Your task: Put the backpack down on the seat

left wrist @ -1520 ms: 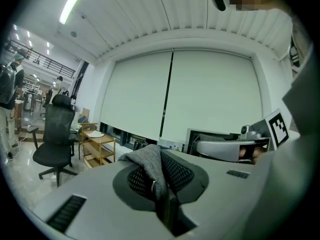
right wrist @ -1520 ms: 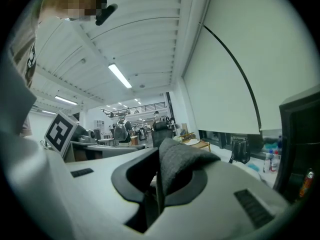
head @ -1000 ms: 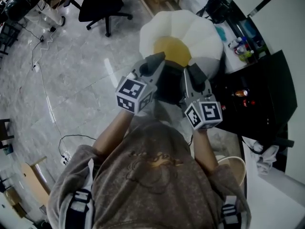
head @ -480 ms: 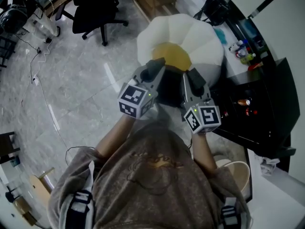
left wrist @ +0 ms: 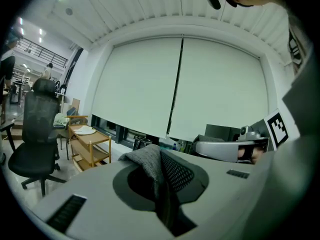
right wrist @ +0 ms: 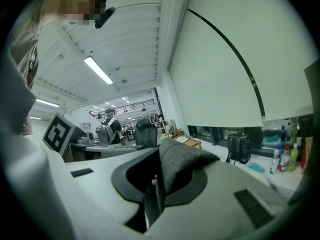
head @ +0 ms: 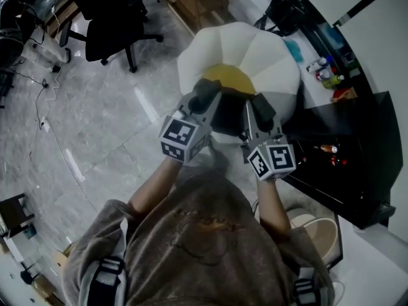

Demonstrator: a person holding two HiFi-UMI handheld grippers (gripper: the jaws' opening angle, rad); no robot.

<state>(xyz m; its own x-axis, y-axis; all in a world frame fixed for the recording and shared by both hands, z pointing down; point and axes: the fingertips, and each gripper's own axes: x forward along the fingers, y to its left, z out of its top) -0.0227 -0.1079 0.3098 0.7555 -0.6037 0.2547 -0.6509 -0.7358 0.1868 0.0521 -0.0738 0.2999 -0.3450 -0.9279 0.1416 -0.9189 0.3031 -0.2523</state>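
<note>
Both tongs grip the backpack (head: pixel 226 116) by its straps, over the white petal-shaped seat (head: pixel 255 50).
Jaws of the left gripper (head: pixel 205 95) are nearly closed, pinching a grey mesh-backed strap (left wrist: pixel 150 166); the right gripper (head: pixel 257 105) is likewise clamped on a grey fabric strap (right wrist: pixel 180 166). The dark pack hangs between them at the seat's yellow centre (head: pixel 226 76); whether it touches is unclear. Markings: black-and-white square codes on each cube (head: pixel 183 138); the shirt (head: pixel 204 218) print is too blurred to read.

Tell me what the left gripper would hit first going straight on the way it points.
Shut on the backpack strap, the left gripper aims across the white seat. Its own view shows only the window blind ahead, so it likely clears the seat. Depth unclear.
</note>
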